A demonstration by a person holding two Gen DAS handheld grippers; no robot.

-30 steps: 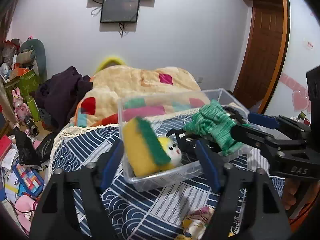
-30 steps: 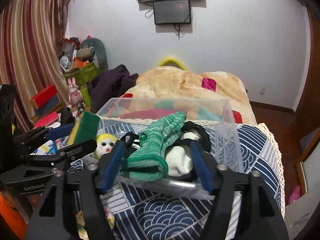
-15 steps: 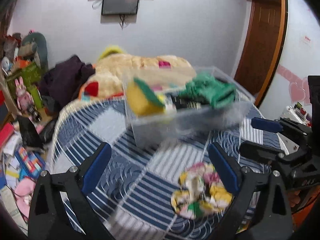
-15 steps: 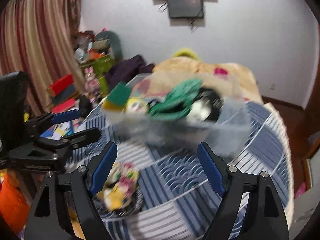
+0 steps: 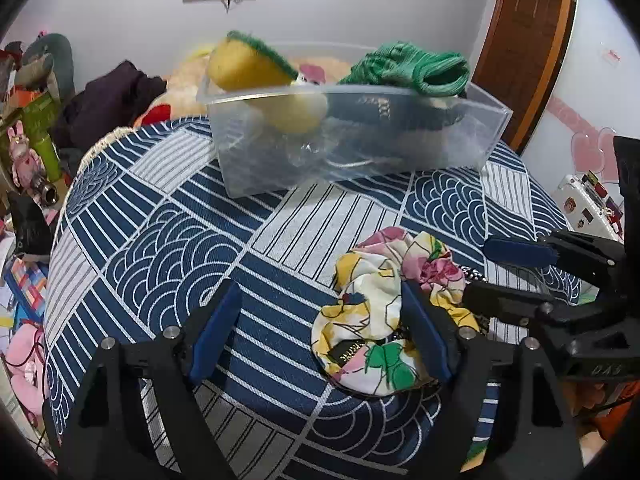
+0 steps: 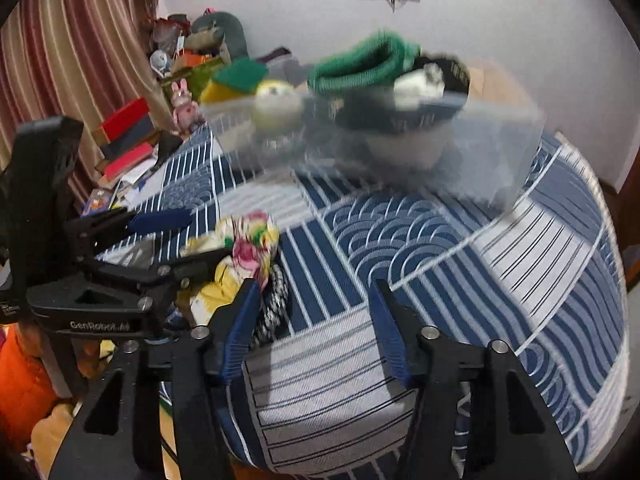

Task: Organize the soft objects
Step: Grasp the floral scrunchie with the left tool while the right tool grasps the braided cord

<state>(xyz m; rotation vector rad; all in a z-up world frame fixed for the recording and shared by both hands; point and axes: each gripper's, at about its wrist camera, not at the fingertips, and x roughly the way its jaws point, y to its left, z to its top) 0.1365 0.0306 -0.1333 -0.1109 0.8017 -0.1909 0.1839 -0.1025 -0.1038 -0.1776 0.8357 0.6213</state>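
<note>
A clear plastic bin stands at the far side of a round table with a blue patterned cloth. In it are a yellow-green sponge, a green knit item and a yellow plush. A floral fabric piece lies near the table's front edge. My left gripper is open, low over the cloth, its right finger by the floral fabric. My right gripper is open and empty over the cloth; the floral fabric lies to its left. The bin looks blurred there.
A bed with a patchwork blanket and dark clothes lies behind the table. Toys, boxes and books crowd the floor at left. A wooden door is at right. A black-and-white cord lies beside the floral fabric.
Both grippers have pulled back from the bin toward the table's near edge and dropped lower. The green knit item stays in the bin. The floral fabric has come into view.
</note>
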